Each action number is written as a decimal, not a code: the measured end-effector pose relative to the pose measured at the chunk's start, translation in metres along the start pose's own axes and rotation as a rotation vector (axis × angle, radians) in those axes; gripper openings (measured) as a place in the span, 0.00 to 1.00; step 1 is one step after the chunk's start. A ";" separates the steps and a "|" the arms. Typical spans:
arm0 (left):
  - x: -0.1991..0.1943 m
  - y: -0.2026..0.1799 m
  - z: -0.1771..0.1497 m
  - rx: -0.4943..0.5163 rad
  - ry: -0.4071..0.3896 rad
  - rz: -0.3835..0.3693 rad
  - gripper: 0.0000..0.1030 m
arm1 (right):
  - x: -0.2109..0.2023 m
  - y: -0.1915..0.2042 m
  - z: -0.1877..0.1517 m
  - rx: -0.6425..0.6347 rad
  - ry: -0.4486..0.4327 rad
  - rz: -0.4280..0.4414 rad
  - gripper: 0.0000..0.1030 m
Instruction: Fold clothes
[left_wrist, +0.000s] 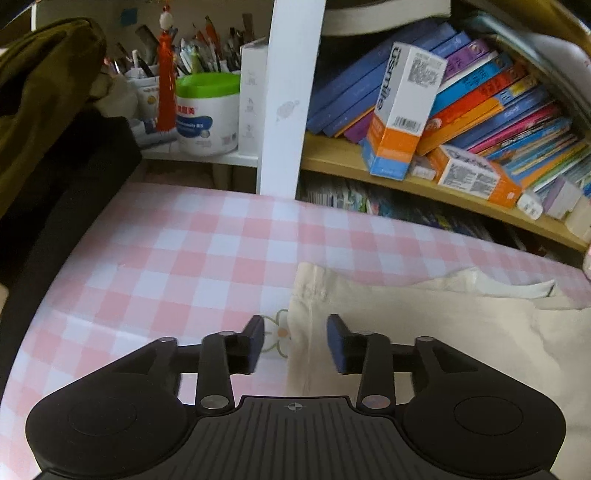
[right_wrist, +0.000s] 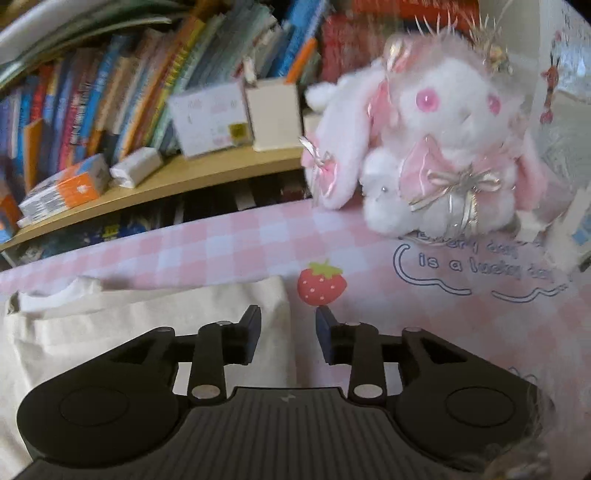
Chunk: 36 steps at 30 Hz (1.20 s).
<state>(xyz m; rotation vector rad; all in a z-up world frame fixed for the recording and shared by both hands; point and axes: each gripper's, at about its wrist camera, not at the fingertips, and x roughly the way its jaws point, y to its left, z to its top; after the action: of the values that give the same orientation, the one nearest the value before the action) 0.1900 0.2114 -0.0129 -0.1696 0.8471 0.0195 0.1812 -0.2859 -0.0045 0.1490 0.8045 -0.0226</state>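
so the cream garment (left_wrist: 443, 332) lies flat on the pink checked tablecloth (left_wrist: 184, 266), in the near middle of the table, and both tools hang just above its two side edges. the left gripper (left_wrist: 295, 341) has its tongs wide apart with nothing between them, straddling the garment's left edge where a seam runs beside a small printed flower (left_wrist: 281, 332). the right gripper (right_wrist: 288, 336) is the same — tongs wide, holding nothing — over the right edge, close to the printed strawberry (right_wrist: 321, 283).

as a judgement, the step in hand is one at the side edges, but it reads two ways: the tongs may be about to close on the edges for a fold, or they may have just let go of cloth already laid down. the pictures don't settle it. if a fold is still wanted, it calls for both tongs to pinch only the top layer at matching points, so the cloth travels evenly.

the garment itself looks like plain, fairly stiff cotton, smooth with few creases. its far edge shows a white inner layer (right_wrist: 55, 295) peeking out — so at least two layers are stacked there. its sides run straight, making a neat rectangle as far as i can see; the near end is hidden under the tools.

a plush rabbit (right_wrist: 436, 147) sits at the far right, bookshelves (left_wrist: 424, 170) behind.
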 end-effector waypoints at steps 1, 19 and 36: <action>0.004 0.001 0.001 -0.009 0.001 -0.004 0.39 | -0.007 0.003 -0.004 -0.011 0.000 0.002 0.29; -0.004 0.014 -0.005 -0.055 -0.025 -0.097 0.15 | -0.041 0.013 -0.056 0.018 0.060 -0.025 0.17; -0.116 -0.026 -0.130 0.110 -0.005 -0.242 0.40 | -0.132 0.030 -0.136 0.122 0.069 -0.076 0.42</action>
<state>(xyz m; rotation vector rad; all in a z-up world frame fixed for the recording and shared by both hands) 0.0188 0.1709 -0.0067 -0.1679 0.8164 -0.2529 -0.0050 -0.2422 0.0014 0.2354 0.8781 -0.1390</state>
